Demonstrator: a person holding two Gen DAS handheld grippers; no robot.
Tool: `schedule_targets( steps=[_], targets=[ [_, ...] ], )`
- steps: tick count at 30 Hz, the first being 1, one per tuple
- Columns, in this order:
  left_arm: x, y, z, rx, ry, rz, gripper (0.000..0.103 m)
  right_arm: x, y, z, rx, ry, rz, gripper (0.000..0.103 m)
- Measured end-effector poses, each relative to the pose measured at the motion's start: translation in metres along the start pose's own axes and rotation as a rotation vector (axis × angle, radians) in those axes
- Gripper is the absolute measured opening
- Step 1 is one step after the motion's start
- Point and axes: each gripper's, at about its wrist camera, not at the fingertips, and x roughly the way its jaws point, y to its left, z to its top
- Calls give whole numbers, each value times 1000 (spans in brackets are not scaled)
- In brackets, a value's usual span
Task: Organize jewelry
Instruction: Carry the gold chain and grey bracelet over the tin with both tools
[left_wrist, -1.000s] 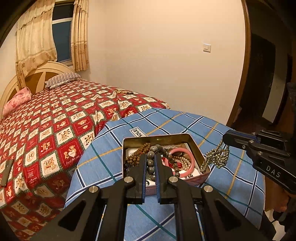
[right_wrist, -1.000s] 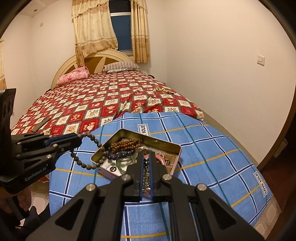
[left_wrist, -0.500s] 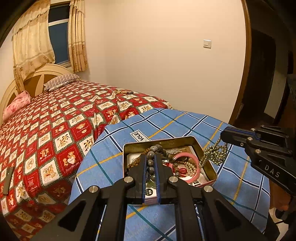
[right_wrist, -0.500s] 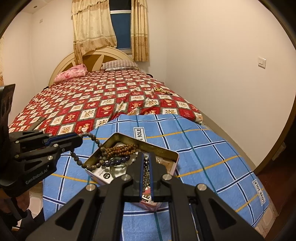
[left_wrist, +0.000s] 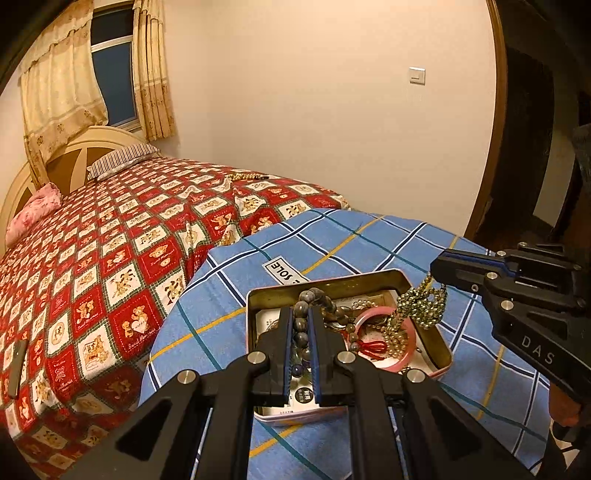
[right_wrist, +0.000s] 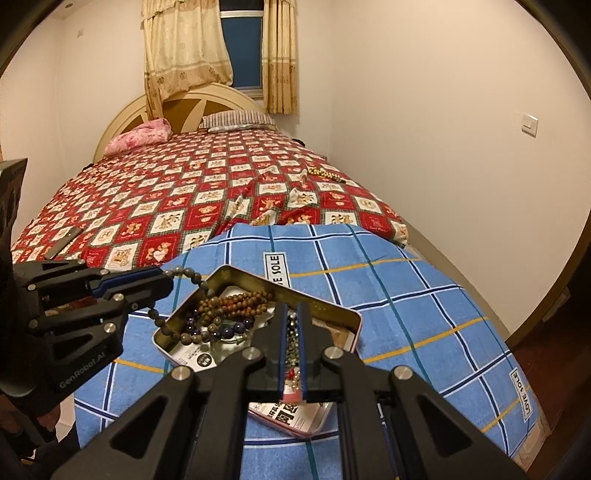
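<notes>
Bead strands (left_wrist: 303, 317) two, tin (left_wrist: 439, 339) one

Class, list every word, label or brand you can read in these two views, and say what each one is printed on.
"LOVE SOLE": label on the blue cloth; partly hidden as "E SOLE" behind the tin.
"DAS": right gripper body.
"GenRobot.AI": left gripper body.
Print on cards inside the tin: too small to read.
</notes>
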Motion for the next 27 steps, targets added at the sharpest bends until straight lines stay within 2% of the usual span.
schedule_targets(
  steps=[27],
  targets=[
    [41,9,-3,-7,67,29,7,41,-2,3,10,70,-18,8]
  ],
)
